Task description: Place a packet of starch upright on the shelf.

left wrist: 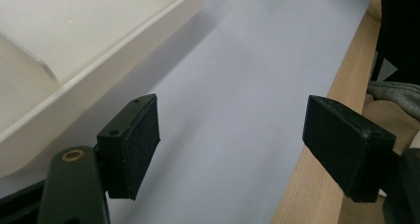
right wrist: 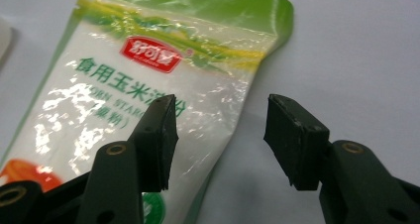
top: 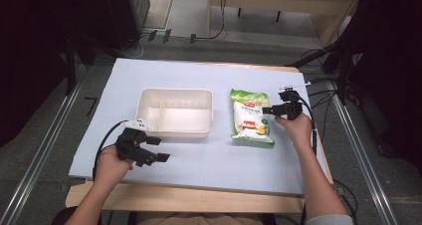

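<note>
— How far along does this look to you?

— Barely begun, I'd say. The table (top: 209, 155) has its pale sheet on, the tray (top: 175, 132) sits at the middle with nothing in either compartment, and the bag (top: 251, 117) lies flat on the sheet just off the tray's 3 o'clock side, not touching it. Nothing is lifted. My guess is the bag is meant for the tray, so the grasp, the carry and the drop are all left.

— Who's on it?

— The right gripper (top: 272, 110). It's at the bag's 3 o'clock edge, jaws spread apart with nothing between them. In the right gripper view (right wrist: 220, 135) one jaw hangs over the bag's printed face and the other over bare sheet, so the bag's side edge runs through the gap. Whether the pads touch the film, I can't tell.

— And the other one?

— The left gripper (top: 158, 149) waits at the tray's 7 o'clock, near the table's front edge, jaws wide and empty. In the left gripper view (left wrist: 230, 135) the tray wall (left wrist: 106, 65) passes at about 10 o'clock of the jaws, apart from them.
</note>
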A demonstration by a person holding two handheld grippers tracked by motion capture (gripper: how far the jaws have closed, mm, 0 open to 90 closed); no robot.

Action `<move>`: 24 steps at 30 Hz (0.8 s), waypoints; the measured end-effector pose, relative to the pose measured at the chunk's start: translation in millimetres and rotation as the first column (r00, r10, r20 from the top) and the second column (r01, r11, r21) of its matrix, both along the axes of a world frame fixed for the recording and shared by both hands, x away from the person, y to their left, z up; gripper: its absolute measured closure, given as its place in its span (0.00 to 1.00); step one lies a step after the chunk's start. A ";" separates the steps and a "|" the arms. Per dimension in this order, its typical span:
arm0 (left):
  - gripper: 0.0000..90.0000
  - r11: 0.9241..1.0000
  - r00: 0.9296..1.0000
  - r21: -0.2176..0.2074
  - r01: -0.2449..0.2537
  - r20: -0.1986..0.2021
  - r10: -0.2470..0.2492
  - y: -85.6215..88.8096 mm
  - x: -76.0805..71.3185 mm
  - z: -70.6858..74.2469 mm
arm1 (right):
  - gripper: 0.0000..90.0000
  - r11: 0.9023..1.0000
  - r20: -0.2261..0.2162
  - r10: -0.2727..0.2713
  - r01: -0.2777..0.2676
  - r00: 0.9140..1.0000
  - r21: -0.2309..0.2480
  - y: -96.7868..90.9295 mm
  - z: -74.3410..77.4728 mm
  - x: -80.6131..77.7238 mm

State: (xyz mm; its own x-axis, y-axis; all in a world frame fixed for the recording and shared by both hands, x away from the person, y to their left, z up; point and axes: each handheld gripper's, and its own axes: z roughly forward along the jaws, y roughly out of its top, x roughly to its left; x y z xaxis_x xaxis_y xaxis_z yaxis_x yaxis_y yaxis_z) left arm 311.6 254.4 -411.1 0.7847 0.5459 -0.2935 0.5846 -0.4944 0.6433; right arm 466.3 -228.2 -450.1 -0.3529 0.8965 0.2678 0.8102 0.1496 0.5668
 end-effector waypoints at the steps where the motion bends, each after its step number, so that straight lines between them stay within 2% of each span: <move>1: 0.25 1.000 1.000 0.004 -0.002 0.000 0.002 0.0 0.5 -0.2 | 0.53 1.000 -0.008 -0.014 0.014 1.000 0.006 0.2 -1.8 2.3; 3: 0.25 1.000 1.000 0.004 -0.002 -0.001 0.002 0.2 0.6 -0.2 | 0.52 1.000 -0.012 -0.016 0.016 1.000 0.016 0.9 -4.0 5.1; 5: 0.25 1.000 1.000 0.004 -0.003 0.002 0.003 0.5 0.4 0.0 | 0.51 0.999 -0.040 -0.010 0.012 0.999 0.034 6.9 -9.7 13.9; 8: 0.26 1.000 1.000 0.003 -0.005 0.000 0.005 1.1 0.2 0.2 | 0.50 0.998 -0.047 -0.006 0.009 0.999 0.060 12.7 -12.9 18.3; 12: 0.25 1.000 1.000 0.005 -0.008 -0.002 0.008 1.1 0.5 -0.8 | 0.50 0.998 -0.056 -0.025 0.028 0.998 0.057 18.6 -13.9 22.3; 13: 0.25 1.000 1.000 0.005 -0.007 -0.001 0.007 1.1 0.7 -0.6 | 0.53 0.997 -0.080 -0.008 0.013 0.997 0.070 21.7 -12.2 23.6; 16: 0.25 1.000 1.000 0.005 -0.005 -0.001 0.005 1.0 0.4 -0.2 | 0.53 0.995 -0.092 0.008 0.001 0.996 0.098 26.7 -12.2 23.2; 18: 0.25 1.000 1.000 0.007 -0.007 0.000 0.007 0.8 0.2 -0.3 | 0.56 0.996 -0.088 0.013 -0.005 0.996 0.090 28.9 -12.6 23.1; 19: 0.26 1.000 1.000 0.007 -0.007 -0.001 0.007 0.5 0.2 -0.4 | 0.66 0.997 -0.078 0.001 0.006 0.997 0.081 28.2 -14.2 22.2; 24: 0.25 1.000 1.000 0.009 0.001 -0.003 -0.001 -1.2 0.1 -1.0 | 0.81 1.000 -0.042 -0.009 0.010 0.999 0.029 32.6 -14.9 18.4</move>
